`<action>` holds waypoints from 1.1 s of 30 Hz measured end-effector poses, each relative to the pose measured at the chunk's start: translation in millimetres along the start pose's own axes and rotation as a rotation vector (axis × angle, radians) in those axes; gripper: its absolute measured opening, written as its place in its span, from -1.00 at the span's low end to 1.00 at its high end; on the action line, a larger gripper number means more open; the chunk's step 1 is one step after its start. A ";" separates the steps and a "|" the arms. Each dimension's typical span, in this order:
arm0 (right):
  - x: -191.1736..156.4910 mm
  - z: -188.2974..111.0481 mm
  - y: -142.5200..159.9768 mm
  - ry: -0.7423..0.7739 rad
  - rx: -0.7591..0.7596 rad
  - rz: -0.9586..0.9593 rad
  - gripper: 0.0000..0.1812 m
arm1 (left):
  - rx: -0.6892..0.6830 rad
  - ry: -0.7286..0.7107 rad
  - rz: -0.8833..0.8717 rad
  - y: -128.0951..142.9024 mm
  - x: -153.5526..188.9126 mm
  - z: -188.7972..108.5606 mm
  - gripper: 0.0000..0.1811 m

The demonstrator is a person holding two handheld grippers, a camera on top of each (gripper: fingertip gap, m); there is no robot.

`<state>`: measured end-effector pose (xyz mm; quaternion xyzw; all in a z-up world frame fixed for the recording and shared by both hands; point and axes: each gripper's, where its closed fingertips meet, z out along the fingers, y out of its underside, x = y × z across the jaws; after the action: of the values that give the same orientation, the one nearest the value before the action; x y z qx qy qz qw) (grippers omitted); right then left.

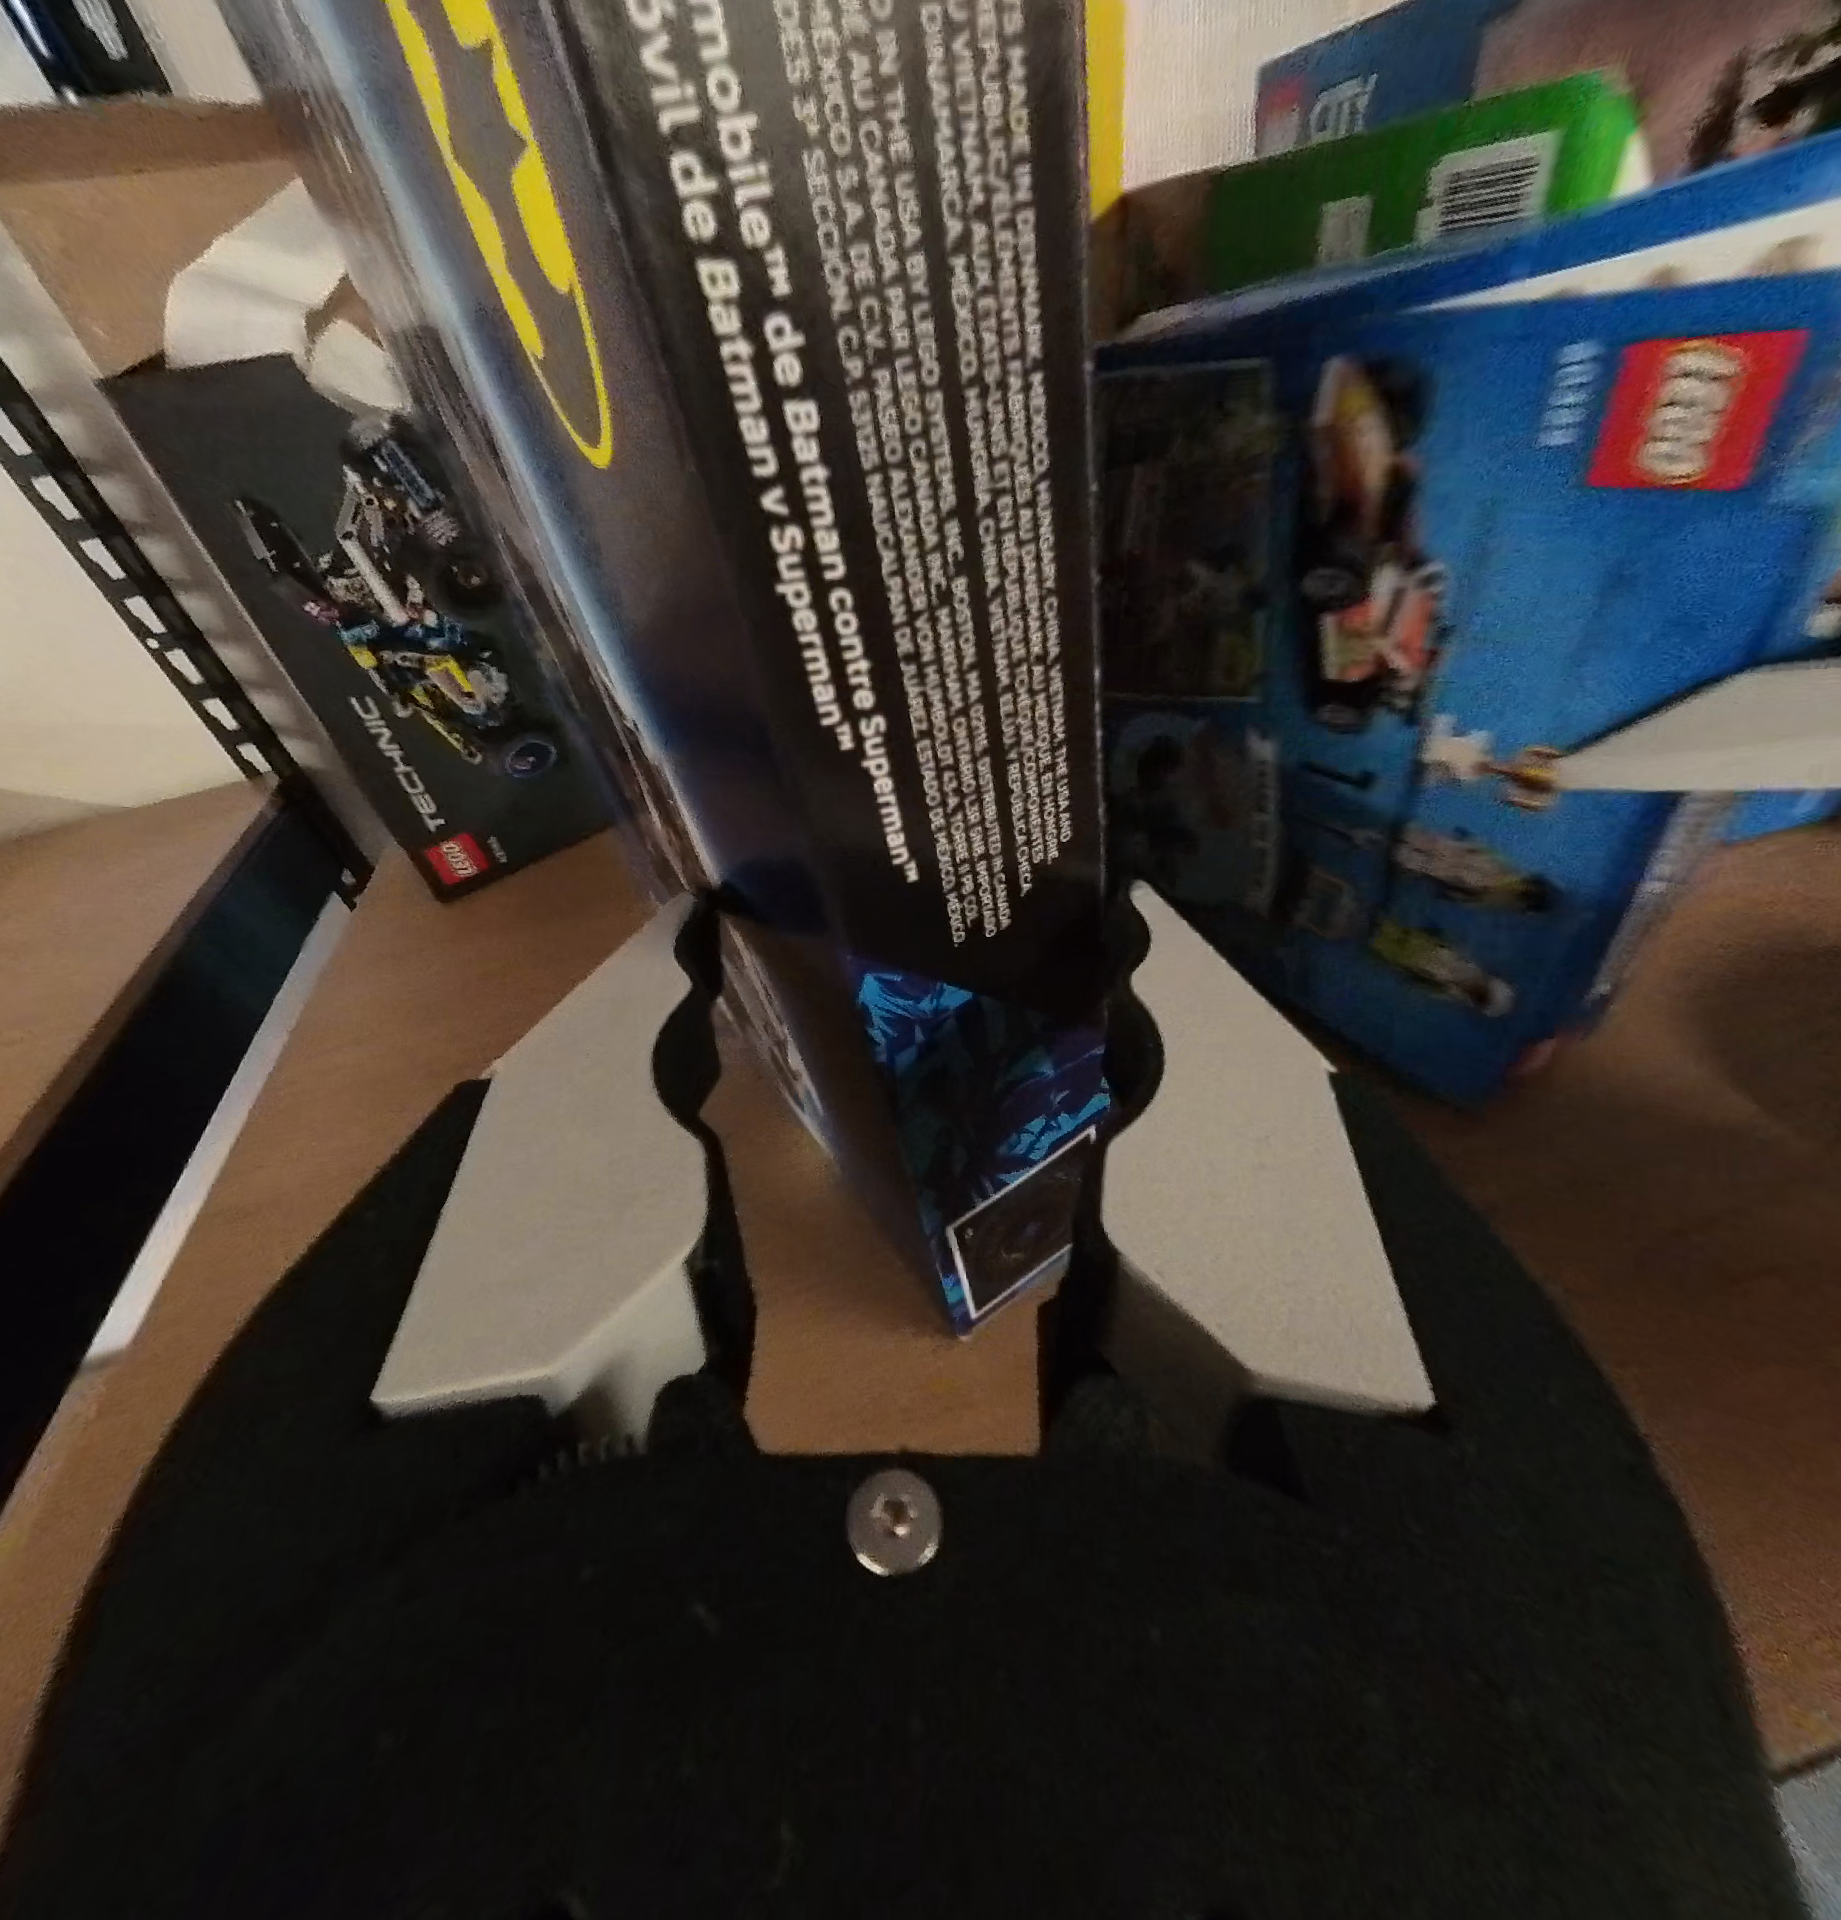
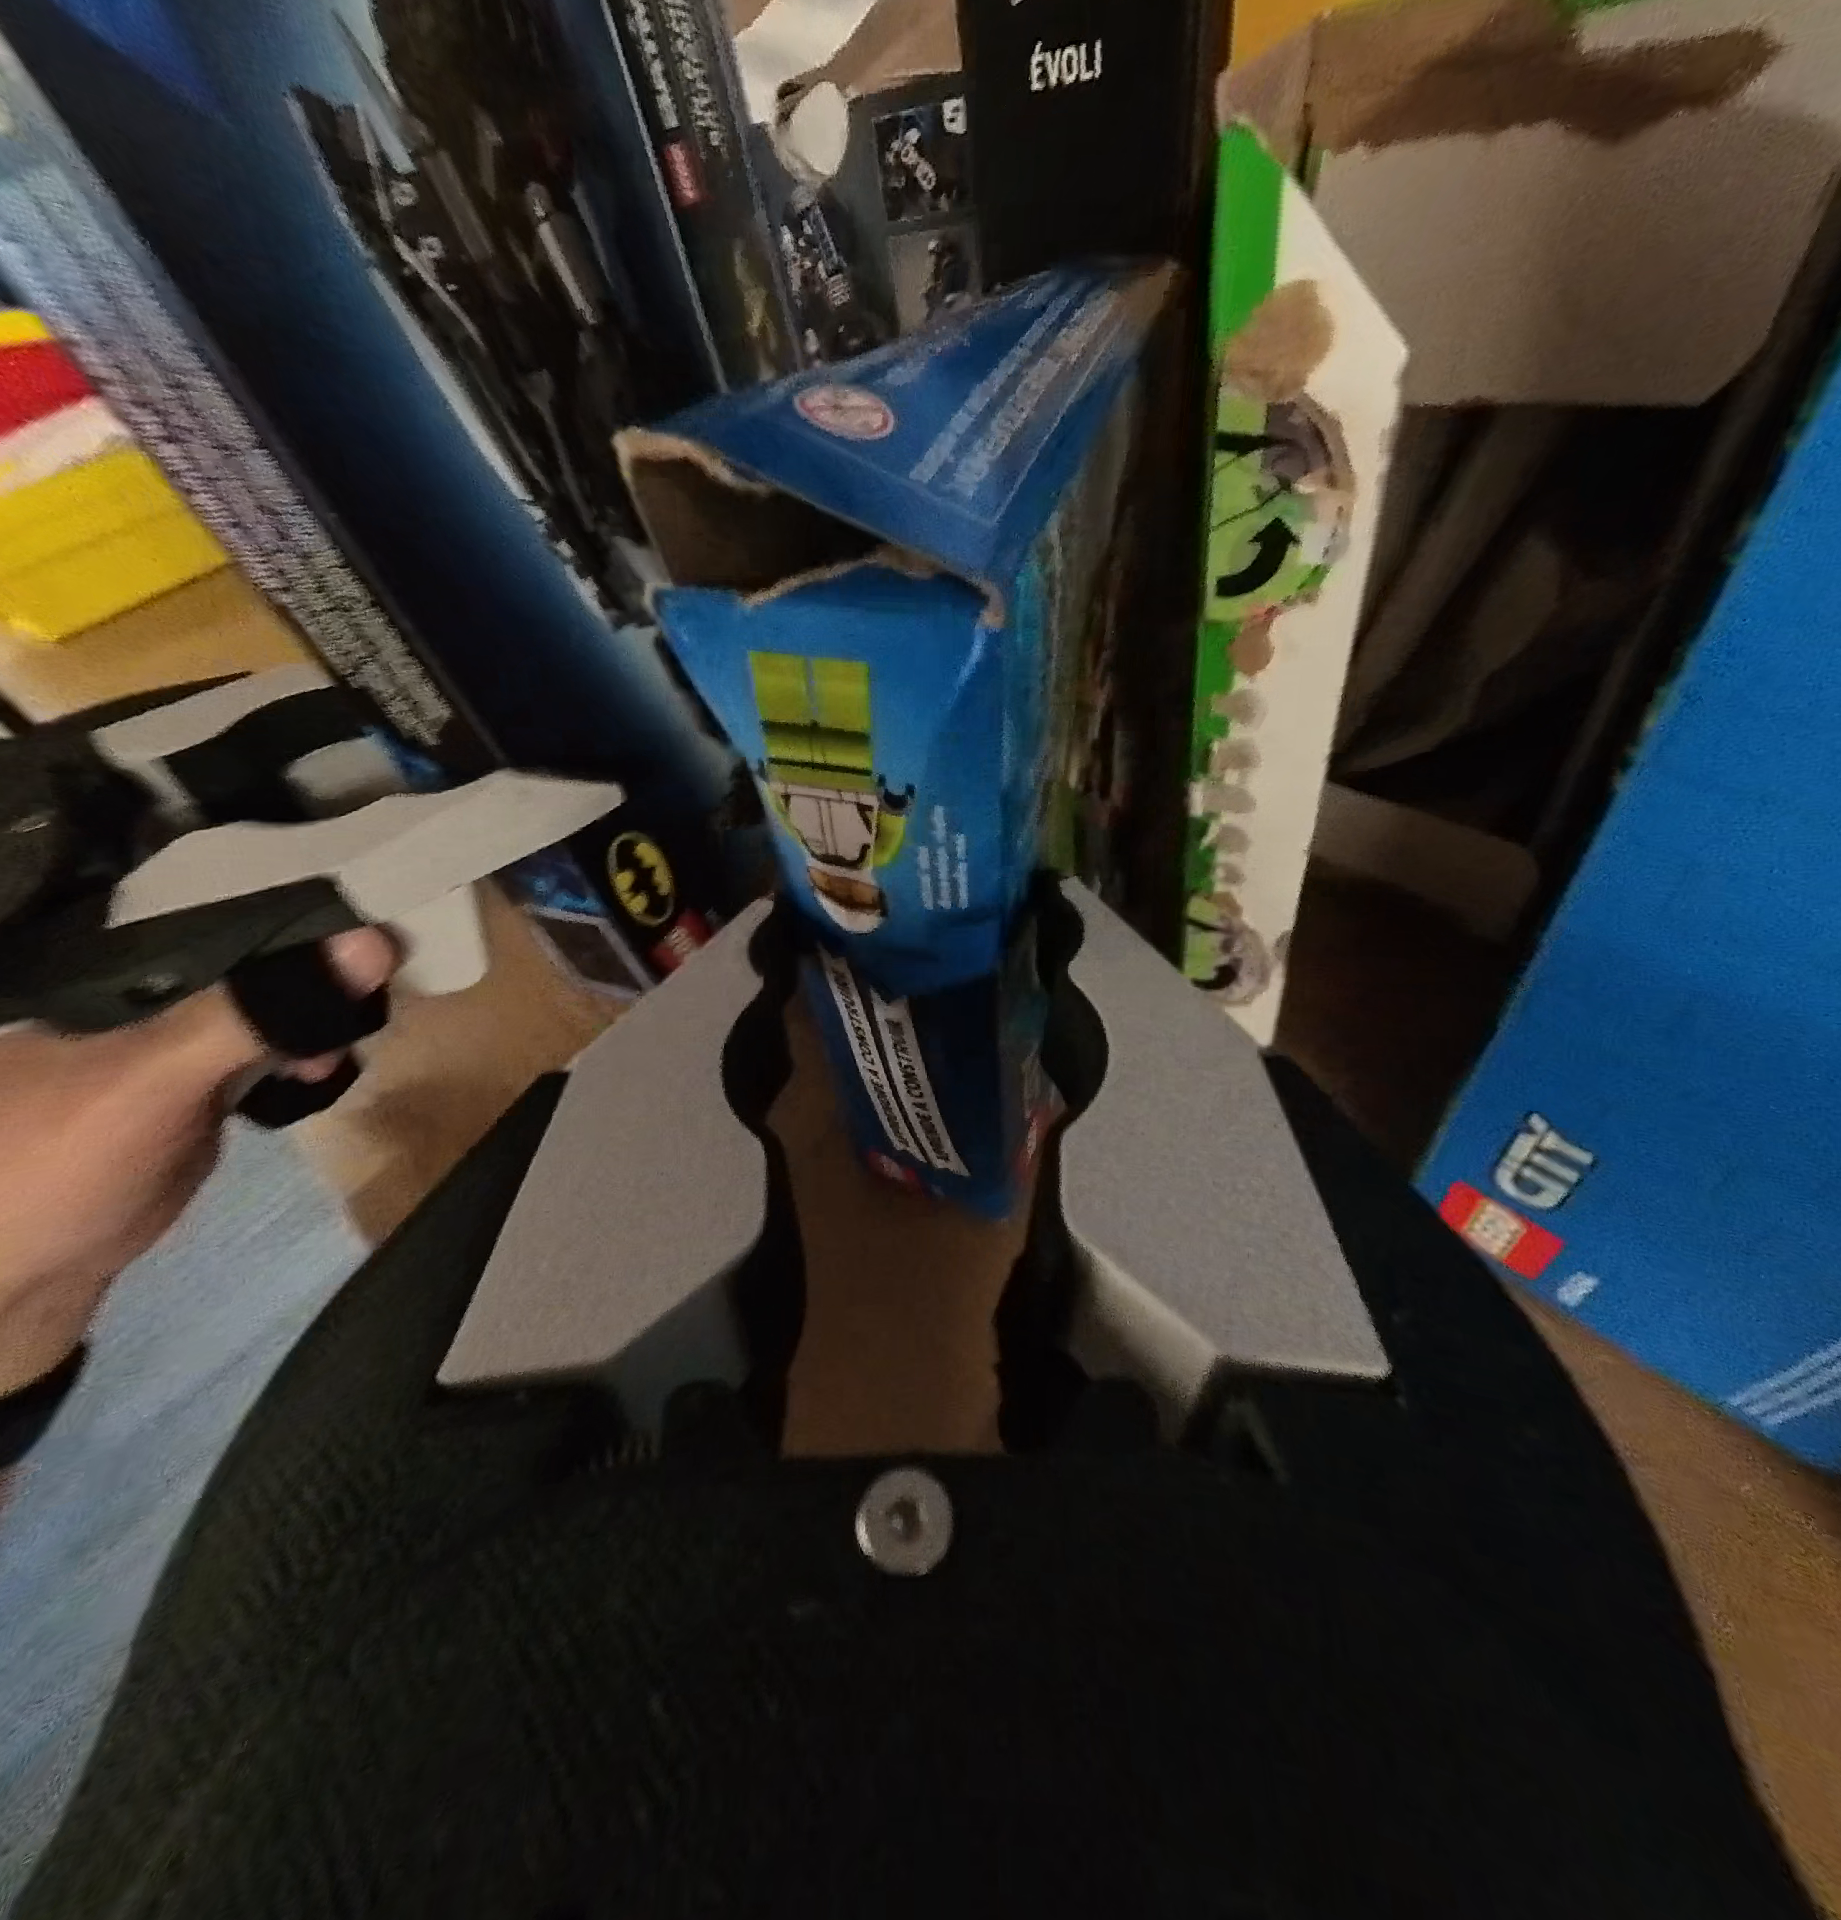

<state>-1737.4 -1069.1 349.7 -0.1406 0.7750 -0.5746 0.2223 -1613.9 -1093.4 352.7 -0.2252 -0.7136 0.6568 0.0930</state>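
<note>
Left wrist view: left gripper (image 1: 911, 935) is clamping a black box (image 1: 791, 520) at centre, standing on a brown shelf (image 1: 1674, 1299).

Right wrist view: right gripper (image 2: 911, 940) is pinching a torn blue box (image 2: 885, 727) at centre; brown boards (image 2: 1674, 1662) are showing lower right.

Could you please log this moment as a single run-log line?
left gripper: shut on black box | right gripper: shut on torn blue box | surface: brown shelf
</note>
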 end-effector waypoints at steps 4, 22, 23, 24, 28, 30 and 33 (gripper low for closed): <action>-12.8 -17.3 4.5 -0.137 -0.040 0.075 -0.50 | -0.038 0.008 -0.006 3.5 -20.5 12.2 -0.23; -30.2 -79.1 24.0 -0.565 -0.145 0.097 -0.51 | 0.118 0.283 -0.070 -3.4 56.8 -67.6 -0.19; -31.2 -81.3 23.3 -0.583 -0.152 0.085 -0.51 | 0.129 0.330 -0.080 -4.1 63.1 -70.1 -0.18; -32.2 -83.7 23.0 -0.605 -0.162 0.070 -0.51 | 0.145 0.370 -0.084 -5.1 67.4 -72.1 -0.17; -39.3 -94.7 17.8 -0.718 -0.192 0.059 -0.52 | 0.127 0.529 -0.120 1.4 78.5 -73.3 -0.12; -42.7 -100.1 14.7 -0.767 -0.203 0.053 -0.53 | 0.095 0.580 -0.124 7.0 81.6 -70.2 -0.17; -47.0 -106.6 12.6 -0.825 -0.206 0.002 -0.53 | 0.098 0.604 -0.084 7.8 84.4 -67.2 -0.15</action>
<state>-1750.4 -954.9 371.9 -0.3795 0.6748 -0.3895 0.4990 -1657.9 -995.6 339.4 -0.3757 -0.6300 0.5894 0.3385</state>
